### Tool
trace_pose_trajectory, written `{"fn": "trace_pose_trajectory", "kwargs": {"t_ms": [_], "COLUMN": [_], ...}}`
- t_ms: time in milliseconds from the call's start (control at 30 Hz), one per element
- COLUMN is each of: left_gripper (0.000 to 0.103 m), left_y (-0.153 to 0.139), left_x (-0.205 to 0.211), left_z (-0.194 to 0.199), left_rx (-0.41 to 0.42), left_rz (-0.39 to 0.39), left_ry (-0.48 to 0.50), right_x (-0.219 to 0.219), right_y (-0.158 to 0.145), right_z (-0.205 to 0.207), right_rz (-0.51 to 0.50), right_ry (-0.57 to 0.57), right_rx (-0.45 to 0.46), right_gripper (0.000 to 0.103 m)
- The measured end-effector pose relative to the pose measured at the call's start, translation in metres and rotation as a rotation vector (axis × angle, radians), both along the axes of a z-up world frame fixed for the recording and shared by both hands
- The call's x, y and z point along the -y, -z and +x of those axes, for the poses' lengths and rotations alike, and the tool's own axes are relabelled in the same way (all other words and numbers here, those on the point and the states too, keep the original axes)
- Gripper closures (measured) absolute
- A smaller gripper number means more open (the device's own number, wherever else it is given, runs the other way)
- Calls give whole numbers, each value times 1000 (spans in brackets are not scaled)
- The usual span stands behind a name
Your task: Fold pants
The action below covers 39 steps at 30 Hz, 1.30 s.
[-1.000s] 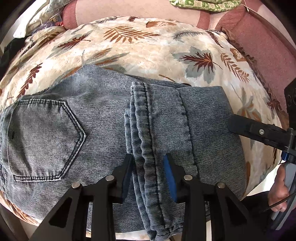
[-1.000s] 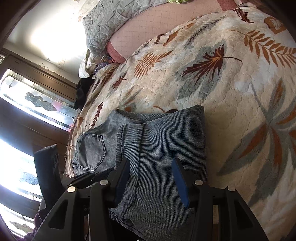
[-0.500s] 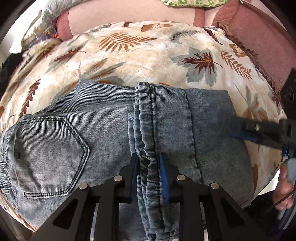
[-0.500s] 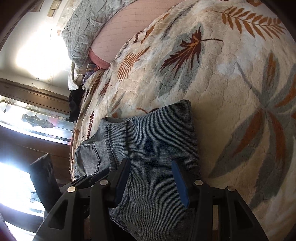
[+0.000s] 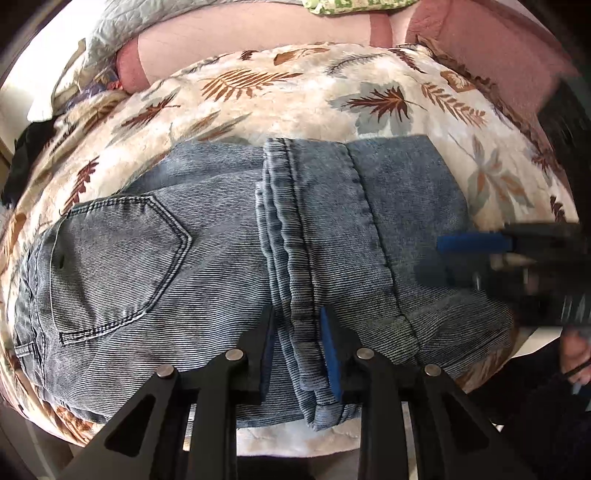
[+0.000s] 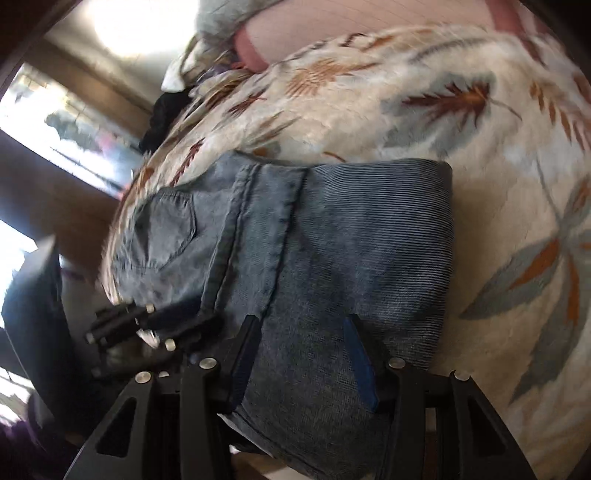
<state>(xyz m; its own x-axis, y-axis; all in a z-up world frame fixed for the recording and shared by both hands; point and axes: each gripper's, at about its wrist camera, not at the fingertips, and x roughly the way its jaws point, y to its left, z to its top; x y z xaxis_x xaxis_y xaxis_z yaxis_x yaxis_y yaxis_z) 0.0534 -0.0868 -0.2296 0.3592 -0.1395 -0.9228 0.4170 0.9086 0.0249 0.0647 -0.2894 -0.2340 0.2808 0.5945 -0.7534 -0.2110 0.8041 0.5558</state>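
Blue denim pants (image 5: 184, 266) lie folded on a leaf-patterned blanket (image 5: 295, 92), back pocket at the left, leg hems laid across the middle. My left gripper (image 5: 297, 343) is shut on the stacked leg hems (image 5: 295, 258) near the bed's front edge. My right gripper (image 6: 301, 354) is open, its fingers straddling the folded right part of the pants (image 6: 351, 240) at the front edge. It also shows blurred at the right of the left wrist view (image 5: 476, 247).
A pink sheet (image 5: 258, 33) and a grey quilt (image 5: 122, 26) lie at the back of the bed. A dark garment (image 5: 26, 147) sits at the far left. A window and wooden frame (image 6: 55, 110) are to the left of the bed.
My left gripper closed from open onto the leg hems. My right gripper shifted over the folded right part of the pants and stayed open.
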Motion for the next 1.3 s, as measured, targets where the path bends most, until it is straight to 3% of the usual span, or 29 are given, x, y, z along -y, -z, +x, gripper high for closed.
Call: {"fn": "trace_pose_trajectory", "kwargs": {"t_ms": [167, 267, 333, 433, 533, 700, 767, 900, 1167, 1300], "left_gripper": [76, 76, 76, 76, 67, 29, 26, 25, 25, 25], "left_y": [-16, -28, -32, -41, -44, -36, -29, -9, 22, 20], "left_x": [-32, -73, -100, -159, -224, -301, -319, -338, -341, -334], "left_z": [0, -3, -5, -14, -24, -49, -55, -48, -20, 2], "left_rx": [51, 63, 76, 110, 112, 80, 62, 0, -118, -97], "left_rz": [-15, -46, -43, -61, -90, -163, -242, -387, -594, -606], "left_ry": [-78, -149, -203, -326, -493, -683, -736, -788, -890, -901], "right_x": [-29, -52, -55, -40, -23, -18, -25, -37, -46, -41], "right_y": [-3, -5, -6, -11, -28, -45, -44, -37, -29, -29], "right_z": [-29, -53, -57, -45, -35, -17, -9, 3, 8, 9], "right_rz": [-167, -306, -330, -249, -127, 42, 73, 73, 76, 88], "right_ry": [-173, -278, -298, -247, -158, -23, 18, 40, 49, 59], "right_rx": [109, 249, 272, 243, 283, 332, 329, 314, 292, 289], "right_gripper": [50, 45, 43, 43, 43, 42, 42, 42, 42, 42]}}
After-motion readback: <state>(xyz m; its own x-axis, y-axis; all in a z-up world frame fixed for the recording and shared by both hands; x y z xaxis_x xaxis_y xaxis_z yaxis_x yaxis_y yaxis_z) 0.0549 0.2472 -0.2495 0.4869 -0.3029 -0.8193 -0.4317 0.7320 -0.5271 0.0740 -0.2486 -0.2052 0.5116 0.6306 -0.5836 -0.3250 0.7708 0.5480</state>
